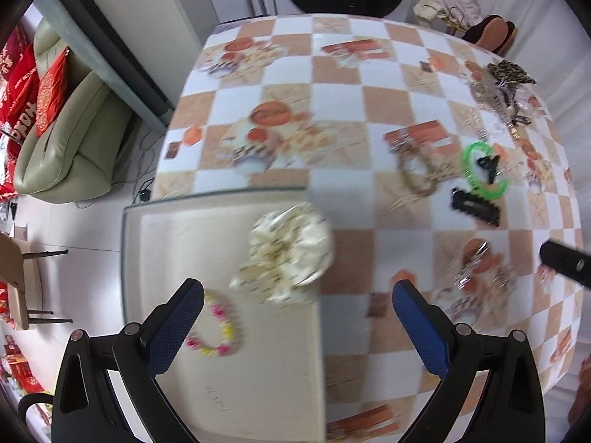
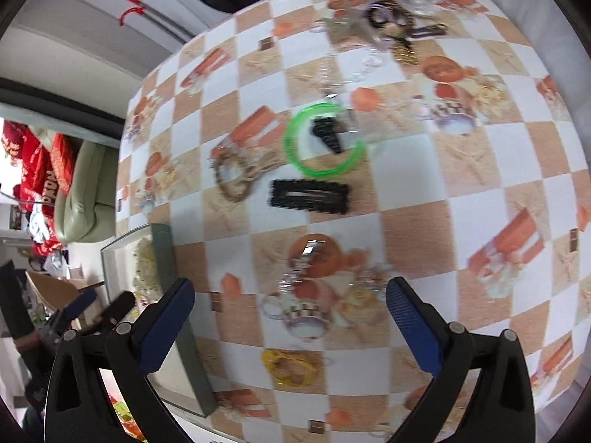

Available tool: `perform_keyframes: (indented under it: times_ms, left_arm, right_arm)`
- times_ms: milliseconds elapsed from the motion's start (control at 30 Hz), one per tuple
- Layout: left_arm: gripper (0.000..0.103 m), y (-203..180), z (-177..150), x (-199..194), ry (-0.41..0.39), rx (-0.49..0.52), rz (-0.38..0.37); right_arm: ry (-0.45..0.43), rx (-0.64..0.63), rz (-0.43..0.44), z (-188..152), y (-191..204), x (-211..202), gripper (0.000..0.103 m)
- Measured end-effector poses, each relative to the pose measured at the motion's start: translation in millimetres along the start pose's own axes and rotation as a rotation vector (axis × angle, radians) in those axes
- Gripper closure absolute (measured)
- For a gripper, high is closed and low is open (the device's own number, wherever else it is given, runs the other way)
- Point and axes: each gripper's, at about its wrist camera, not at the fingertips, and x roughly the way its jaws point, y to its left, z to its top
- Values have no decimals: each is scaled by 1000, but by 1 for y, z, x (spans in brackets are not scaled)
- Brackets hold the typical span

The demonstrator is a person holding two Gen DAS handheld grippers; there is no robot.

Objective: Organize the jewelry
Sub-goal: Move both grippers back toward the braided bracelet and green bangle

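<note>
My left gripper is open and empty above a cream tray that holds a cream scrunchie and a pink-and-yellow bead bracelet. My right gripper is open and empty above a silver clip. A green bangle, a black snap clip, a black claw clip, a beige braided band and a yellow hair tie lie loose on the checkered tablecloth. The green bangle and the black snap clip also show in the left wrist view.
A pile of more accessories lies at the table's far side, also in the left wrist view. The tray's edge is at my right gripper's left. A sofa and a stool stand left of the table.
</note>
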Motion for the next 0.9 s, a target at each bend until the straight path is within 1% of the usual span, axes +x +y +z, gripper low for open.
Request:
perform_keyframes:
  times_ms: [67, 100, 200, 333, 500, 600, 633, 667, 733, 800, 867, 900]
  left_arm:
    - [0, -11, 10, 2, 5, -11, -18]
    - [0, -15, 14, 3, 10, -16, -14]
    - [0, -29, 28, 8, 19, -23, -45]
    - [0, -47, 44, 20, 28, -15, -49]
    - [0, -59, 60, 42, 52, -37, -44]
    - [1, -62, 68, 55, 66, -52, -46]
    - [7, -63, 71, 59, 68, -55, -45]
    - [8, -64, 73, 65, 78, -58, -46]
    - [8, -65, 77, 73, 89, -70, -44]
    - [8, -66, 80, 81, 94, -80, -46]
    - [9, -67, 84, 89, 98, -85, -54]
    - [9, -68, 86, 92, 99, -85, -57]
  right_arm:
    - [2, 25, -14, 3, -14, -3, 0]
    - [4, 42, -23, 5, -22, -4, 0]
    - [7, 71, -37, 10, -40, -6, 0]
    - [5, 80, -74, 24, -56, -6, 0]
    - [16, 66, -106, 43, -62, 5, 0]
    - [21, 58, -109, 52, -61, 13, 0]
    - [23, 55, -106, 55, -61, 16, 0]
    - [25, 51, -104, 59, -60, 19, 0]
    - [27, 43, -108, 65, -58, 23, 1]
    - [28, 36, -116, 71, -57, 29, 3]
    - [33, 34, -120, 76, -57, 34, 12]
    - [38, 36, -122, 79, -57, 37, 12]
